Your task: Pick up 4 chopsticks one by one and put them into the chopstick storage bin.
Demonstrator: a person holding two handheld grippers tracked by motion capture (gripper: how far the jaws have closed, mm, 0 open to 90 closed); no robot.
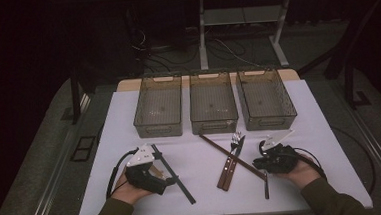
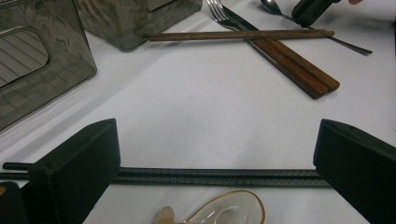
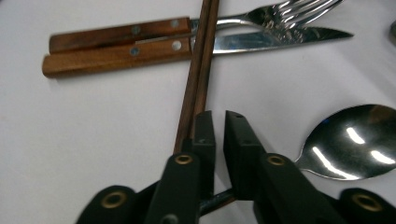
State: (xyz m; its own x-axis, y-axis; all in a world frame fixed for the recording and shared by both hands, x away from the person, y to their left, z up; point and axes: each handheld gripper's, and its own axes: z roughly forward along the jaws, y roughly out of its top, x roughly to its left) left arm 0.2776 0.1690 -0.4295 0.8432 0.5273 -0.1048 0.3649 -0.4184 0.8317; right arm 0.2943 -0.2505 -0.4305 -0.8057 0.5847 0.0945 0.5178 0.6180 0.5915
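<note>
Wooden and metal cutlery lies unsorted before three empty bins.

High view: bins (image 1: 213, 106) line the table's (image 1: 325, 129) far edge; nothing is binned yet. Left gripper view: left gripper (image 2: 217, 163), jaws spread, straddles black chopsticks (image 2: 210, 177) near the front edge, ungrasped. Right gripper view: right gripper (image 3: 218, 133) looks nearly closed beside brown chopsticks (image 3: 198, 70), spoon (image 3: 355, 140) alongside.

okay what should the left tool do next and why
Probably lower the left tool and close on the black chopsticks. Its jaws stand wide open on either side of them, nothing is held, and the pair lies flat on the white table right between the jaws.
</note>
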